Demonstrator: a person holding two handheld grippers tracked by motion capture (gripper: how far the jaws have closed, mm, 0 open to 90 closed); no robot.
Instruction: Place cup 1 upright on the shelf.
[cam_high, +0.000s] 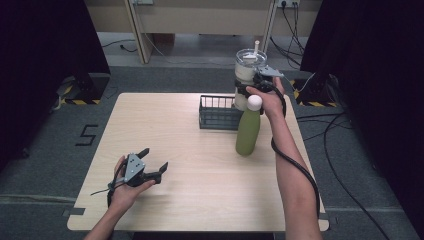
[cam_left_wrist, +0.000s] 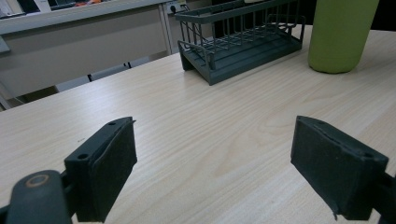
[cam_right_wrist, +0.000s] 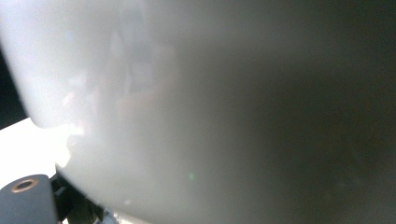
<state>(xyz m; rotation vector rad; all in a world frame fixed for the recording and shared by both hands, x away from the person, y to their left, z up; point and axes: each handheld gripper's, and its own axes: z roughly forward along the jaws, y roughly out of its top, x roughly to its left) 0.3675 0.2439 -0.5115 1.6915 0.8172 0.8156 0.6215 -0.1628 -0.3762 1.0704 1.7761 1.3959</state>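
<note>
Dim edges; close view seemingly blurred.

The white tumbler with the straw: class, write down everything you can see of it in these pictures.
The white tumbler is a tall, pale cup of smooth, slightly glossy material, with a clear lid and a white straw standing up from it. It stands upright at the far right of the table, just right of the dark wire basket and behind the green bottle. The right gripper is at its side and appears closed on it; in the right gripper view its wall looms very close.
</note>
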